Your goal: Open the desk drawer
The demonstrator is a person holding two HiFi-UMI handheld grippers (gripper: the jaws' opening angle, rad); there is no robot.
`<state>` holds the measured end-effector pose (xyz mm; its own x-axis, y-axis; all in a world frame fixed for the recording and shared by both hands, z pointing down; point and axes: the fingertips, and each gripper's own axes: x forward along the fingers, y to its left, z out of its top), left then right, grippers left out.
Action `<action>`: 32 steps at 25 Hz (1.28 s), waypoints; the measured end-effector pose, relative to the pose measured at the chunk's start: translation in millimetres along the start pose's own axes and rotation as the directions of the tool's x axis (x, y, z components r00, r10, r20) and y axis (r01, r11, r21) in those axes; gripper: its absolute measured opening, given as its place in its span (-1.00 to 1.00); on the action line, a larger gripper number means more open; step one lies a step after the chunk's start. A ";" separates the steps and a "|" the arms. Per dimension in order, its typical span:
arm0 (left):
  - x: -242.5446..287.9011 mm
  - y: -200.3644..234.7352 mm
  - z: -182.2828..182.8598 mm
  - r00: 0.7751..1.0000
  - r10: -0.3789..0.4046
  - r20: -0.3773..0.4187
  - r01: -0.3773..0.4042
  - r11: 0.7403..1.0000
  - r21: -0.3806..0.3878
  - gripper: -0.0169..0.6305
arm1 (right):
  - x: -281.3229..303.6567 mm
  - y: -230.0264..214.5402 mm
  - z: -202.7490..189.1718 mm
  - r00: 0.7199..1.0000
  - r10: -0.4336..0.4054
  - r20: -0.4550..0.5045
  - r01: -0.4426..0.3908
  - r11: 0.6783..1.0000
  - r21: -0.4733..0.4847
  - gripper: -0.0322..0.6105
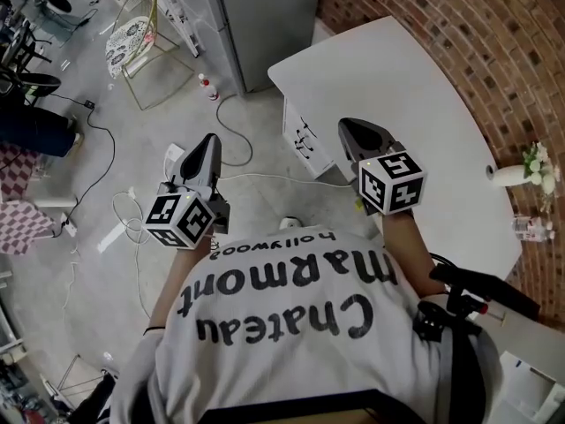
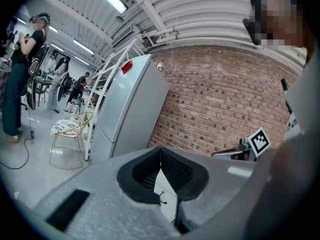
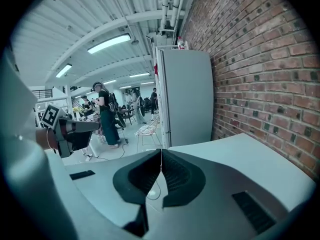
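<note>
Firstly, the room, largest items first.

Brick wall (image 1: pixel 459 51): runs along the right side and appears in all three views.

Grey fridge (image 1: pixel 265 16): stands at the far end, just beyond the desk. The left gripper view shows a white ladder (image 2: pixel 107 81) beside it.

White desk (image 1: pixel 397 87): rounded top set against the wall. The head view shows the whole top. The right gripper view shows only a bare stretch of it on the right.

Drawer unit (image 1: pixel 305 140): white, under the desk's far left end, its front facing the open floor.
- The front carries dark handles and lies flush, so the drawers are shut.
- It stands ahead of the grippers and between them, apart from both.
- It is seen from above in the head view. The left gripper view shows a slice of white front with one dark handle in the gap below the jaws.

Wire chair (image 1: pixel 141 34): far left on the floor, with a patterned seat.

Left gripper (image 2: pixel 160 153): jaws clenched together with nothing between them, held over the floor left of the unit.

Right gripper (image 3: pixel 161 153): jaws pressed together and empty, held at the desk's near left edge.

Standing person (image 2: pixel 20 69): dark clothes, at the far left of the left gripper view.

Floor cable (image 1: pixel 234 122): loops in front of the unit and is clearest in the head view.

Vase of flowers (image 1: pixel 512 175): on the desk's right end by the wall, head view only.

Bottle (image 1: pixel 208 87): white with a red cap, on the floor near the fridge, head view only.
</note>
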<state>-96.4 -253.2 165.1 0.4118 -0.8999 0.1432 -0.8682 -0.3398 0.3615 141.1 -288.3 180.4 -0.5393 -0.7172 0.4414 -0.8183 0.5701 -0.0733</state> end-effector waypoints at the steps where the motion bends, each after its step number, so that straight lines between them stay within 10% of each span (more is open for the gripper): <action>1: 2.6 0.3 -1.0 1.000 0.005 0.002 -0.005 1.000 0.001 -0.90 | 3.8 -1.1 -1.7 1.000 0.007 -0.005 -0.007 1.000 0.001 -0.85; 10: 29.7 -5.1 -33.1 0.992 -0.087 -0.095 0.085 0.996 -0.032 -0.90 | 42.7 15.1 -11.6 0.991 0.121 0.049 -0.126 0.984 0.124 -0.85; 16: 58.7 21.8 -46.0 0.966 -0.191 -0.173 0.192 0.981 -0.007 -0.90 | 84.4 19.9 -30.4 0.998 0.053 -0.045 -0.046 0.989 0.144 -0.85; 32: 138.9 94.0 -111.6 0.772 -0.468 -0.430 0.511 0.859 -0.018 -0.90 | 129.2 22.3 -105.0 0.965 -0.247 -0.085 0.260 0.881 0.394 -0.85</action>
<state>-89.9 -379.8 321.7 0.8434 -0.4181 0.3375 -0.5306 -0.7471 0.4004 74.1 -326.2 329.6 -0.3018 -0.7989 0.5203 -0.9399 0.1581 -0.3025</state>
